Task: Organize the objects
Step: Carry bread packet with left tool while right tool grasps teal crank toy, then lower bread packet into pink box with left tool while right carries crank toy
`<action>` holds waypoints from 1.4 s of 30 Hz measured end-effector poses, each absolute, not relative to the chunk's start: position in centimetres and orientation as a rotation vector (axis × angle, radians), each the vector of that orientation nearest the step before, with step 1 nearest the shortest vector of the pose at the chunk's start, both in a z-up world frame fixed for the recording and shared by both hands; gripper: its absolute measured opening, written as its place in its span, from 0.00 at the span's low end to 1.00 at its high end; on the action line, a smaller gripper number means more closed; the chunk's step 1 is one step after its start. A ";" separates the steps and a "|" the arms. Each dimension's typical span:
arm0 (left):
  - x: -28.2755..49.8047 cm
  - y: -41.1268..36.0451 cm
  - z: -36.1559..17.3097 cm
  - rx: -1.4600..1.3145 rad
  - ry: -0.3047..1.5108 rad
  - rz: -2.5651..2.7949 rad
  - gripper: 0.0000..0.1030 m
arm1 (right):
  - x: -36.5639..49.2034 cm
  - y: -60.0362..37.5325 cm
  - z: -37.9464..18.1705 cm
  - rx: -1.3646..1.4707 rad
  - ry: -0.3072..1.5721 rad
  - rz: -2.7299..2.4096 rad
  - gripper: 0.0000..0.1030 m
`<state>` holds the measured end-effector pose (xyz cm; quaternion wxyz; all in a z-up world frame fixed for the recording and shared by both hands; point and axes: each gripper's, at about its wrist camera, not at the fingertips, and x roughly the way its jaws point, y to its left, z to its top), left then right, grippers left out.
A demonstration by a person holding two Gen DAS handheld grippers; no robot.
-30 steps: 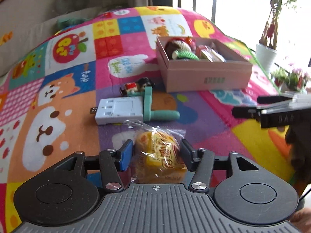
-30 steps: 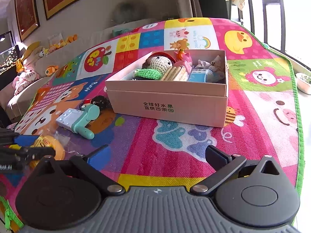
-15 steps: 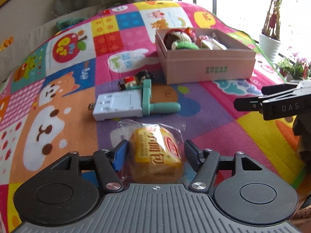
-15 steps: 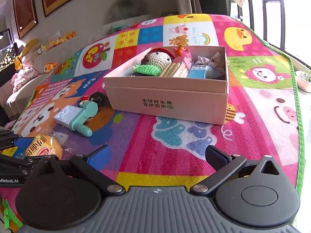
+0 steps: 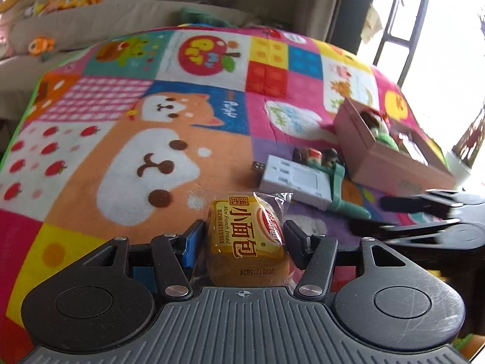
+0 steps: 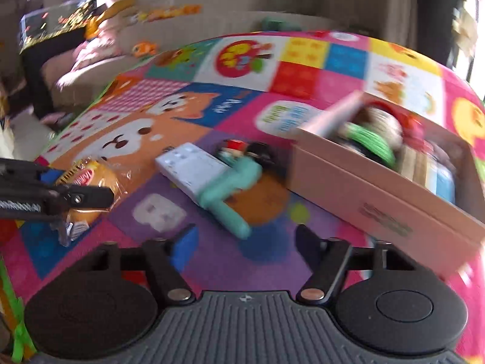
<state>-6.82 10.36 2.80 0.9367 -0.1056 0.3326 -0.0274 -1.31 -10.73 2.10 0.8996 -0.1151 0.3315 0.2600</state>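
Two tools work over the patchwork play mat (image 5: 91,157). Left tool (image 5: 244,238): fingers closed against a wrapped mini bread (image 5: 247,242), held between them. Right tool (image 6: 245,244): spread wide, gripping nothing, near the white-and-teal toy (image 6: 212,179). Pink box (image 6: 391,191) sits just beyond the toy, already holding several items.

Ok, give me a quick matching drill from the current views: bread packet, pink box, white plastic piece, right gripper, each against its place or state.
Things:
1. bread packet
2. pink box
3. white plastic piece
4. right gripper

Places or states:
A. open, nothing between its fingers
B. lying flat on the mat, a mint-green handle across its end
C. between the left gripper fingers
D. holding a crocheted doll and other small items

Pairs: 1-C, 2-D, 3-B, 4-A
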 end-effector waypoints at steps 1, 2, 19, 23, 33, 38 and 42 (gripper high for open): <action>-6.9 10.3 2.8 -0.220 0.676 -0.067 0.60 | -0.9 -10.0 1.9 -0.252 0.693 0.549 0.51; -6.9 10.2 2.7 -0.220 0.673 -0.082 0.60 | -0.6 -9.5 1.7 -0.254 0.698 0.560 0.47; -3.8 2.1 1.1 -0.259 0.624 -0.355 0.60 | -6.1 -21.9 2.3 -0.354 0.708 0.288 0.49; -3.7 1.7 0.6 -0.257 0.630 -0.363 0.60 | -5.6 -23.8 2.4 -0.355 0.675 0.089 0.54; -3.8 2.1 0.3 -0.291 0.627 -0.365 0.60 | -3.9 -21.9 2.8 -0.053 0.689 0.220 0.70; -3.7 2.7 0.1 -0.338 0.625 -0.374 0.60 | -2.5 -20.1 2.7 -0.064 0.671 0.244 0.59; -3.6 3.0 0.0 -0.361 0.624 -0.378 0.60 | -1.4 -19.6 2.3 -0.061 0.680 0.263 0.51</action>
